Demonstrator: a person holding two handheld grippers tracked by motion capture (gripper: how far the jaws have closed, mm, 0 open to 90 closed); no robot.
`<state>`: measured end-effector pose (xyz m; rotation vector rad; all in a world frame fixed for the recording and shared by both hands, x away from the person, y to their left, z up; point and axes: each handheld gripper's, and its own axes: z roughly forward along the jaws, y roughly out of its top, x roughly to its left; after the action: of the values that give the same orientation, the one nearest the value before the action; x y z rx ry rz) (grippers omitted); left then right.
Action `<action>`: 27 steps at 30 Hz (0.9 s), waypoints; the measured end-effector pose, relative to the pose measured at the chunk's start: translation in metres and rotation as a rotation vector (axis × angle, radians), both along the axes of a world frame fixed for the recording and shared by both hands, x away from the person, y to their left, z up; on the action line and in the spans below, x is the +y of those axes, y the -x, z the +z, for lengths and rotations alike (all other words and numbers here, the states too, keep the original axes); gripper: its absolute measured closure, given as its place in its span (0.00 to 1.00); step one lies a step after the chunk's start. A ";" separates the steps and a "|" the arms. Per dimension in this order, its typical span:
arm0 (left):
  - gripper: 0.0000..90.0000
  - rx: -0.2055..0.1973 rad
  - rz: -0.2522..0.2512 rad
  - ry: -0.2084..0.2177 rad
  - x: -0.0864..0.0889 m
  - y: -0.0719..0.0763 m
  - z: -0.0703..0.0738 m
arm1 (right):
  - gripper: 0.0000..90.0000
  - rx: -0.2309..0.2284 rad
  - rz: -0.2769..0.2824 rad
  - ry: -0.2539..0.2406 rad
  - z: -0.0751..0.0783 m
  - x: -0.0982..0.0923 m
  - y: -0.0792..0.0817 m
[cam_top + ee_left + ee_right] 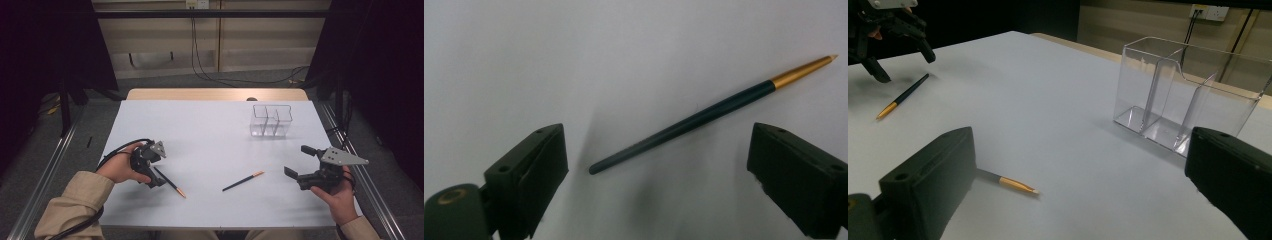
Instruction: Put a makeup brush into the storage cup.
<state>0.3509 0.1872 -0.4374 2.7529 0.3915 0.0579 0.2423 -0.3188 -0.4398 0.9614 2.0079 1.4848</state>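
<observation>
Two dark pens with gold tips lie on the white table [215, 135]. My left gripper [152, 170] hovers over the dark end of the left pen [170, 182]. In the left gripper view that pen [704, 117] lies on the table between the open jaws of the left gripper [664, 170], touching neither. My right gripper [298, 161] is open at the right edge with nothing in it. The second pen [243, 181] lies to its left, and its gold tip [1015, 184] shows beside one jaw of the right gripper [1083, 190].
A clear plastic organiser [271, 121] with several compartments stands at the back right of the table, seen close in the right gripper view [1188, 95]. The left gripper [903, 65] and its pen [903, 97] show far off there. Cables hang behind the table.
</observation>
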 end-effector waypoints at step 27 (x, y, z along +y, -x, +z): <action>0.48 0.062 -0.087 -0.054 -0.011 -0.002 -0.009 | 0.00 -0.001 0.011 0.001 0.000 0.000 0.000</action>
<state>0.3531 0.1761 -0.4467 2.8267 0.2898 -0.0400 0.2425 -0.3188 -0.4400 0.9509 2.0162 1.4891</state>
